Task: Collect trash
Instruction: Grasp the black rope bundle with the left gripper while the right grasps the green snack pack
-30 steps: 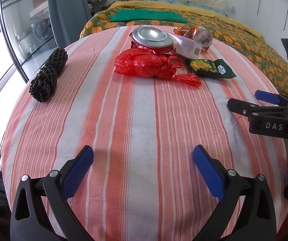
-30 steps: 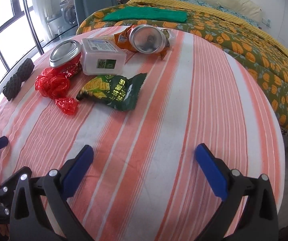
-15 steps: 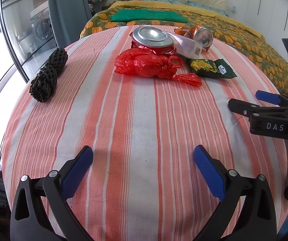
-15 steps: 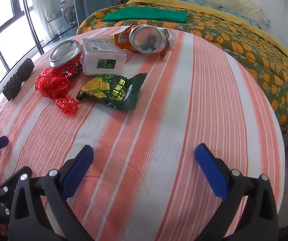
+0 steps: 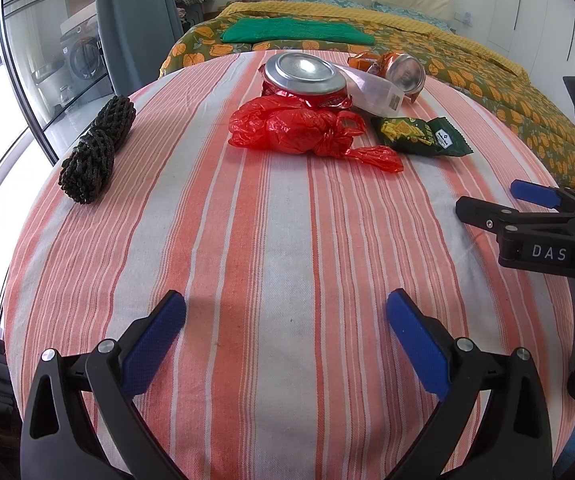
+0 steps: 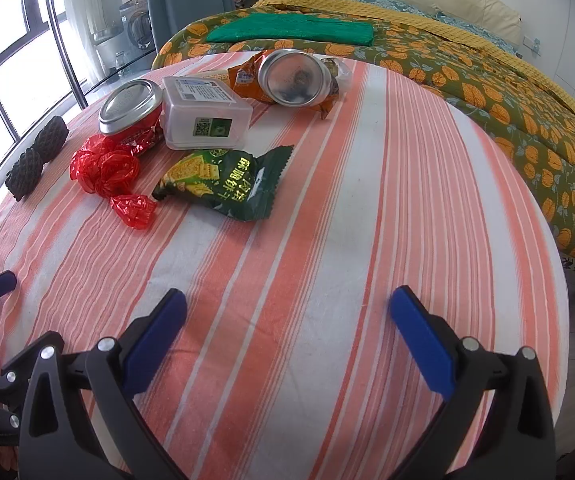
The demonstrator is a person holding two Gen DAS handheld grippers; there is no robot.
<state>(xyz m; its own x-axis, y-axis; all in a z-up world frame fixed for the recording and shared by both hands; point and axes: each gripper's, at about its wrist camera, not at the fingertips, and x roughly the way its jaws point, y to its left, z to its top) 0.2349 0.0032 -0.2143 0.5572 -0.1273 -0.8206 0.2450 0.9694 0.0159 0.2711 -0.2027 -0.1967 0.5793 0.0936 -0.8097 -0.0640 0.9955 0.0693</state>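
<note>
Trash lies at the far side of a round striped table (image 5: 271, 248): a red plastic bag (image 5: 295, 130) (image 6: 105, 166), a red can (image 5: 303, 78) (image 6: 129, 114), a clear plastic box (image 6: 203, 116) (image 5: 375, 94), a green snack packet (image 6: 227, 184) (image 5: 419, 136), an orange can on its side (image 6: 293, 76) (image 5: 405, 74) on an orange wrapper (image 6: 247, 78), and a black mesh roll (image 5: 95, 152) (image 6: 37, 156). My left gripper (image 5: 285, 320) and right gripper (image 6: 287, 320) are both open and empty over the near cloth.
The right gripper's side (image 5: 535, 224) shows at the right of the left wrist view. A bed (image 6: 467, 64) with a floral cover and a green cloth (image 6: 291, 28) stands behind the table. Windows (image 6: 11, 48) and a curtain (image 5: 135, 20) are at the left.
Both views have barely shifted; the grippers stay open and nothing on the table has moved.
</note>
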